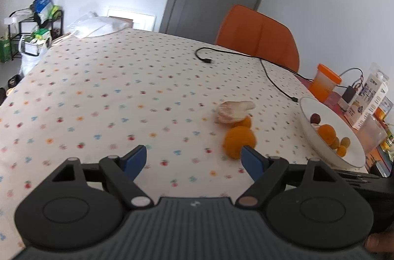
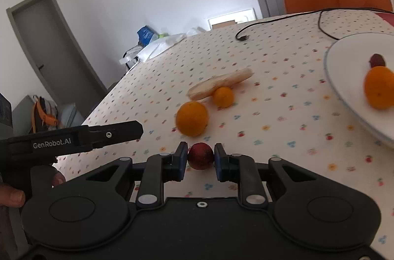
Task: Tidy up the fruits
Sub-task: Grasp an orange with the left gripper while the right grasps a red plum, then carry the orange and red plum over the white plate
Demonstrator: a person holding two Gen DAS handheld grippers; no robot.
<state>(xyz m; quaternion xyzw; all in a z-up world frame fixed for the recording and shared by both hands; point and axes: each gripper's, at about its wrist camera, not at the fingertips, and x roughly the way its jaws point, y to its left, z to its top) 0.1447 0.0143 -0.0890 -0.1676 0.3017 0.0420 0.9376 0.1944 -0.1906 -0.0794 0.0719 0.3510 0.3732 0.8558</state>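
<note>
My right gripper (image 2: 200, 159) is shut on a small dark red fruit (image 2: 200, 155), its blue pads pressing both sides just above the spotted tablecloth. Ahead of it lie a large orange (image 2: 192, 118), a smaller orange (image 2: 223, 96) and a pale flat peel-like piece (image 2: 220, 83). The white plate (image 2: 344, 78) at the right holds an orange (image 2: 379, 90) and a dark red fruit (image 2: 377, 60). My left gripper (image 1: 194, 161) stands open with nothing between its fingers; the large orange (image 1: 237, 140) sits just beyond its right fingertip (image 1: 251, 160). The plate (image 1: 307, 122) with several fruits is at the right.
A black cable (image 1: 246, 55) crosses the far table. An orange chair (image 1: 258, 36) stands behind it. An orange-lidded cup (image 1: 323, 83), a carton (image 1: 369, 97) and a clear cup (image 1: 371, 134) crowd the right edge. The left gripper's body (image 2: 73, 140) and a hand (image 2: 12, 193) reach in at the left.
</note>
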